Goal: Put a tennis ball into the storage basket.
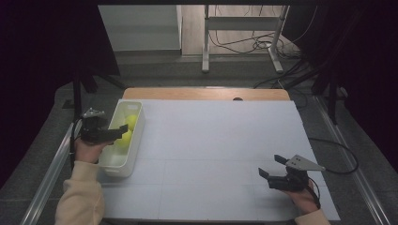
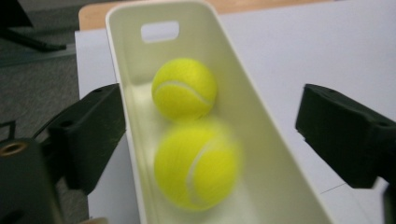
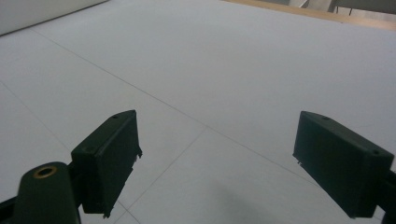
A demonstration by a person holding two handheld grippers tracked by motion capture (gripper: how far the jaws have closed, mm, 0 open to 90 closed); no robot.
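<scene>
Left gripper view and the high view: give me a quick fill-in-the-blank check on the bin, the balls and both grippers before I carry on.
1. The white bin holds ____ yellow tennis balls.
2. The left gripper hangs over the bin with its jaws ____.
3. The right gripper hovers with open jaws over the white ____ that covers the table.
4. In the left gripper view, the nearer ball looks ____ while the farther ball is sharp.

Missing words: two; open; sheet; blurred

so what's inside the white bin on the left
Two yellow tennis balls lie in the white bin, the far ball sharp, the near ball blurred. The open left tool straddles the bin. The floor beneath the balls is covered, and the bin's near end is cut off.
</scene>
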